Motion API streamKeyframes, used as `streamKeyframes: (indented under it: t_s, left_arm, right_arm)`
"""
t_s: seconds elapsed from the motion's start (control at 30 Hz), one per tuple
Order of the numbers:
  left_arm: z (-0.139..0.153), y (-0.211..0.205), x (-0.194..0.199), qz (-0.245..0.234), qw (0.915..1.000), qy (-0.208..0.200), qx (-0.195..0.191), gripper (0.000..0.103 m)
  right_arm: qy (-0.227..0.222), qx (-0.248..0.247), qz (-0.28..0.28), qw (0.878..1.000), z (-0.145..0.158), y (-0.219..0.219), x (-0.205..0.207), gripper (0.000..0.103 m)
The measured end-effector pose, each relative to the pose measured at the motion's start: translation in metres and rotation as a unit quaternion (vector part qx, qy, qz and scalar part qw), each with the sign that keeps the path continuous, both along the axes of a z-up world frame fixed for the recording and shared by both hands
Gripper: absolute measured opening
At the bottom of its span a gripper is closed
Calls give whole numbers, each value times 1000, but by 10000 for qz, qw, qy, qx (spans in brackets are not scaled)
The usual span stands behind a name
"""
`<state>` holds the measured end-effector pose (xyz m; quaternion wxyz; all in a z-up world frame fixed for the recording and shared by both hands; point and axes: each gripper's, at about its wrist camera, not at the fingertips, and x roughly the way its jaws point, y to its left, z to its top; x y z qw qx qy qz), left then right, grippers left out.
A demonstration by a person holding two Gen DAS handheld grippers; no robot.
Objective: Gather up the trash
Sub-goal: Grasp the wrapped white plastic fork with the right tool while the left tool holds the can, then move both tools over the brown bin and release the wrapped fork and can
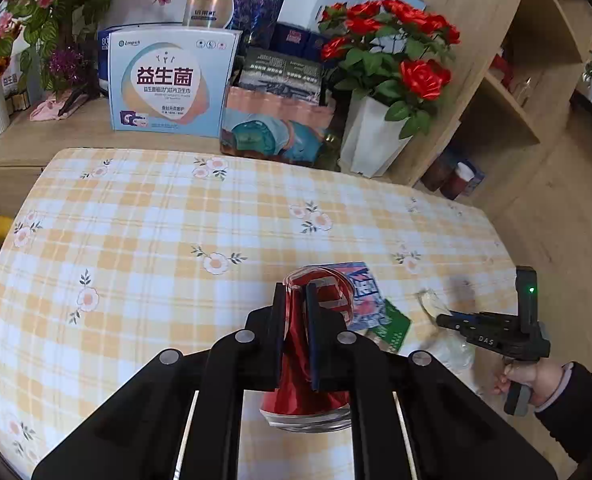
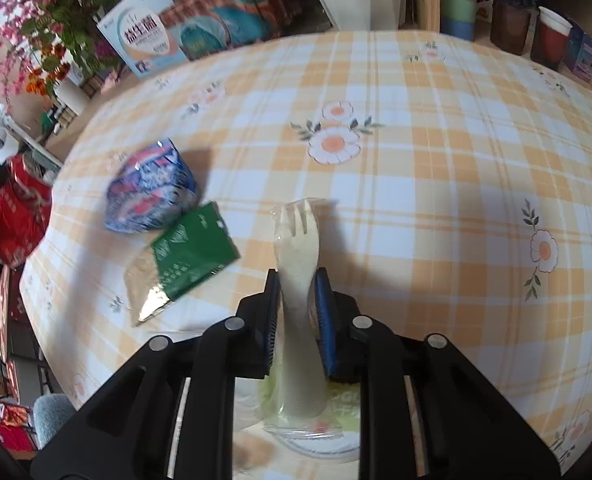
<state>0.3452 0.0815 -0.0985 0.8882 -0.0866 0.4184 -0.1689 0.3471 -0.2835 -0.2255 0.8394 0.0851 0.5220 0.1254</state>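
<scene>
Right wrist view: right claw (image 2: pixel 296 280) pinches a light, slippery, plastic-wrapped white fork (image 2: pixel 298 248) at its handle, six o'clock on the table (image 2: pixel 436 168). Left claw (image 1: pixel 296 292) grips a crushed red can (image 1: pixel 308 360), thin and easily dented.

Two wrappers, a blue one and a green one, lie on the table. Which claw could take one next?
Neither yet: the left claw is shut on the red can, the right claw on the wrapped fork.

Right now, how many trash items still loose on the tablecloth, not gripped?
2: blue wrapper at the table's left; green sachet overlapping its near edge. More may hide behind the grippers.
</scene>
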Motion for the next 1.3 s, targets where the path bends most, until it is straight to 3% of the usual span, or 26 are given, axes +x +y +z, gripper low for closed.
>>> streamKeyframes:
  t_s: [0.3, 0.6, 0.7, 0.93, 1.3]
  left_arm:
    - [16, -17, -52, 96, 9993, -349, 38, 10]
    - [23, -40, -126, 134, 9984, -533, -137, 10]
    - [25, -50, -156, 172, 9970, -758, -8, 10]
    - [27, -55, -214, 327, 9954, -849, -313, 10]
    - [23, -55, -277, 371, 9942, -925, -393, 10]
  right_arm:
    - [-707, 187, -322, 9968, 43, -1, -51, 20]
    - [-1146, 538, -165, 9918, 69, 13, -140, 20]
    - [-1197, 685, -206, 9902, 71, 14, -169, 20]
    - [-1208, 684, -56, 9903, 71, 23, -236, 20]
    - [-1059, 530, 384, 9922, 51, 51, -294, 20]
